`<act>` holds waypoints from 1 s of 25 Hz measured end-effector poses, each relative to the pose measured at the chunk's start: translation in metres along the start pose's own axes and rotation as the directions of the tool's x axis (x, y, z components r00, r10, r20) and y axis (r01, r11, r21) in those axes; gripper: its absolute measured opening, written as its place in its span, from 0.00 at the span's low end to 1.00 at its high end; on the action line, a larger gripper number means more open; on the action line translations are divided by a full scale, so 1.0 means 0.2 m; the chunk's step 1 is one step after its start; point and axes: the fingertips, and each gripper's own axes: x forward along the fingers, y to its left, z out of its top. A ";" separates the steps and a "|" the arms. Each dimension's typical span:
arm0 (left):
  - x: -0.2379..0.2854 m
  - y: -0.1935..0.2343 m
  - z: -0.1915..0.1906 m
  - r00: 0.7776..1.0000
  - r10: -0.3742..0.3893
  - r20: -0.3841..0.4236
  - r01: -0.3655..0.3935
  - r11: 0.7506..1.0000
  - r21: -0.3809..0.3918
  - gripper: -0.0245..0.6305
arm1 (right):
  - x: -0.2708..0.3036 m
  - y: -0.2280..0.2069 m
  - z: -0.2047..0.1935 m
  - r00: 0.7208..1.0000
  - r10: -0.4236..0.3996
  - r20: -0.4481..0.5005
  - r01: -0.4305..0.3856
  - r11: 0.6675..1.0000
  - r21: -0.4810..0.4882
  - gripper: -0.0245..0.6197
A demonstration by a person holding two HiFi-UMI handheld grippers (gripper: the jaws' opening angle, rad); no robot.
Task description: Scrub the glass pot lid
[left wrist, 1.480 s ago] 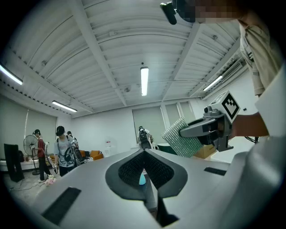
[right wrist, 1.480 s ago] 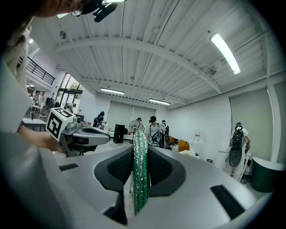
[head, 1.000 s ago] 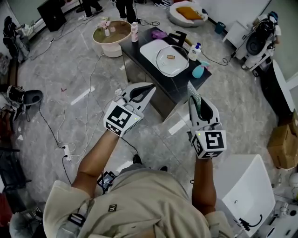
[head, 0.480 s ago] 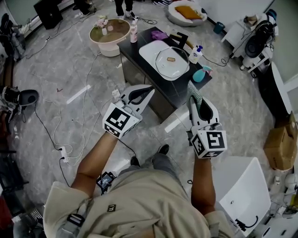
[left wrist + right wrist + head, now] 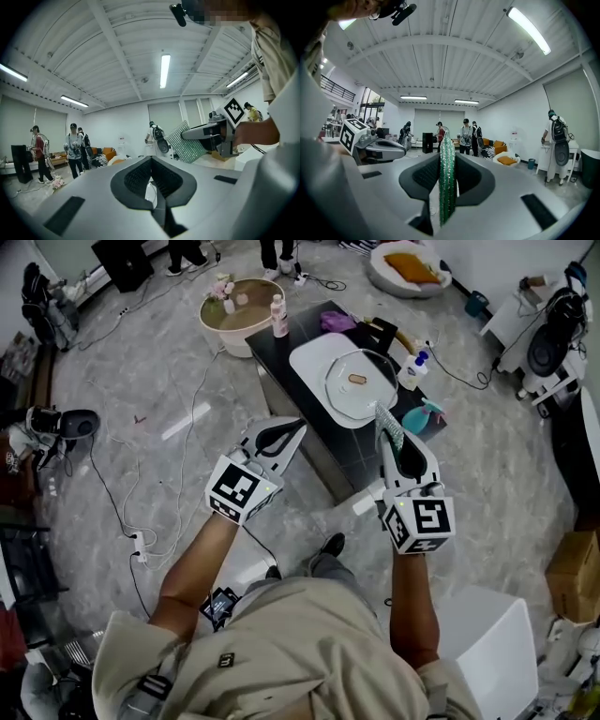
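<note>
Both tongs hang at mid-frame, just short of the dark table at upper centre. The left tongs are pressed together on nothing; the right tongs pinch a green scrub pad, upright on its edge. The glass pot lid lies on a white tray on the table — well apart from both. Around it are a soap bottle right of the tray, a purple cloth above and a pink bottle at the table's upper-left corner. A round tub stands beyond, and cables trail over the floor at left.
</note>
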 end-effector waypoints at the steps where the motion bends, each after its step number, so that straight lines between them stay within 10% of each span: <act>1: 0.06 0.01 0.01 1.000 0.008 -0.002 -0.008 1.000 -0.001 0.06 | 0.03 -0.06 0.00 1.000 0.010 -0.001 -0.010 1.000 0.002 0.17; 25: 1.11 0.17 0.07 0.997 -0.075 -0.002 0.075 0.997 0.011 0.06 | 0.35 -0.83 -0.12 0.997 -0.051 -0.062 0.054 0.998 0.046 0.18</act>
